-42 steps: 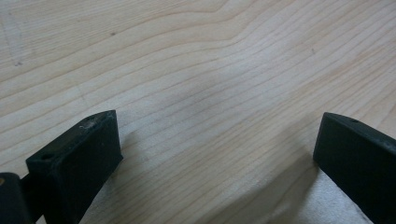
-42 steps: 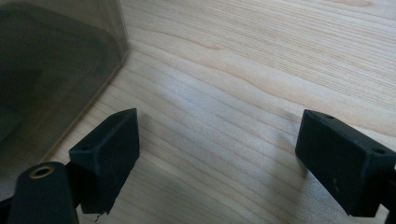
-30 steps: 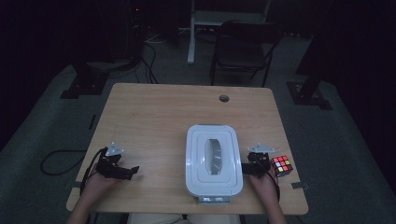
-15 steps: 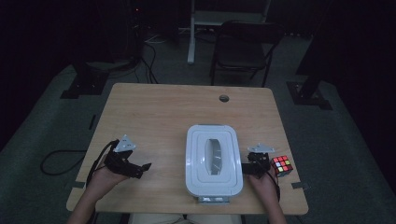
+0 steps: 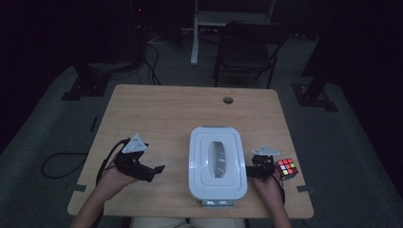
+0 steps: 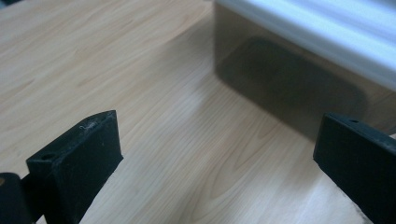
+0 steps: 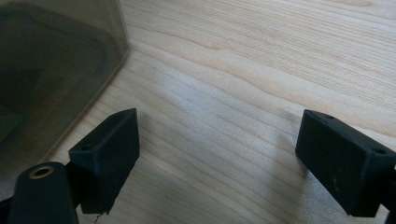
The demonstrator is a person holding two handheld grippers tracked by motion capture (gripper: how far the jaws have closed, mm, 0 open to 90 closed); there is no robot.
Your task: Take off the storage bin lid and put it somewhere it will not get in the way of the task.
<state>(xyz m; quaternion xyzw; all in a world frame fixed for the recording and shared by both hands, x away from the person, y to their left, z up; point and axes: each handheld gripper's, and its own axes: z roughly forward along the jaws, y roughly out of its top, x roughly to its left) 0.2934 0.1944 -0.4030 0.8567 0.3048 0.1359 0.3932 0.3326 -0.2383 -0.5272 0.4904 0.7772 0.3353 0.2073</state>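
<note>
A white-lidded storage box (image 5: 218,162) stands on the wooden bench (image 5: 171,111), toward the near edge and right of centre, its long side running from the near edge toward the far edge. Its lid is on and has a raised oval panel in the middle. The box wall below the lid is dark and see-through.

The left hand-held gripper (image 5: 159,168) is over the near left part of the bench, held in the person's left hand (image 5: 114,176). Its jaws stand wide apart with nothing between them and point toward the left side of the box, clear of it. In the left gripper view the gripper (image 6: 217,161) faces bare wood with the box wall (image 6: 299,84) ahead and to the right.

The right hand-held gripper (image 5: 249,171) sits just beside the right side of the box, near the near right corner of the bench, held in the person's right hand (image 5: 267,186). Its jaws are also spread wide and empty. In the right gripper view the gripper (image 7: 217,147) shows the box wall (image 7: 51,70) close to one jaw; contact cannot be confirmed.

A colour puzzle cube (image 5: 287,167) rests on the bench just right of the right hand-held gripper, close to the right edge. A round cable hole (image 5: 228,100) lies near the far edge.
</note>
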